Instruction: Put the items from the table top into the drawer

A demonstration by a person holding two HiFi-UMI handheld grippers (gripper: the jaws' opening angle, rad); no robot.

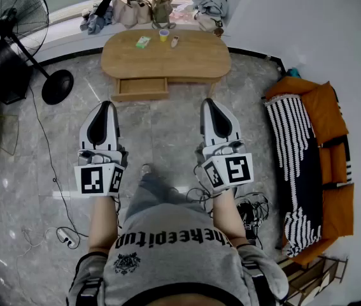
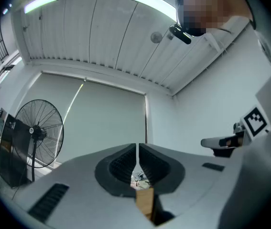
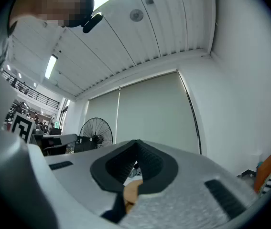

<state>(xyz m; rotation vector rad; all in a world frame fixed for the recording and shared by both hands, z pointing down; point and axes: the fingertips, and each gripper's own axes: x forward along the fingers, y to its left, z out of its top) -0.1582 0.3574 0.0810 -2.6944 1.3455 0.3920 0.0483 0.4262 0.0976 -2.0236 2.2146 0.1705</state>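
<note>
Light honey wood on the table (image 1: 193, 62), and the drawer (image 1: 141, 87) under its near edge matches it exactly. Along the far edge there's a green-and-white packet (image 1: 142, 42), then a yellow cup (image 1: 163, 35) showing purple inside, then a small pale item (image 1: 175, 41). The left gripper (image 1: 107, 105) and right gripper (image 1: 209, 102) are both white-grey, black inside the jaws, each patterned with black-and-white squares at the back. The floor (image 1: 167, 132) is grey and marbled. The fan (image 1: 14, 14) is black. The sofa (image 1: 323, 107) is orange, with a black-and-white striped throw (image 1: 291, 152) on it.
</note>
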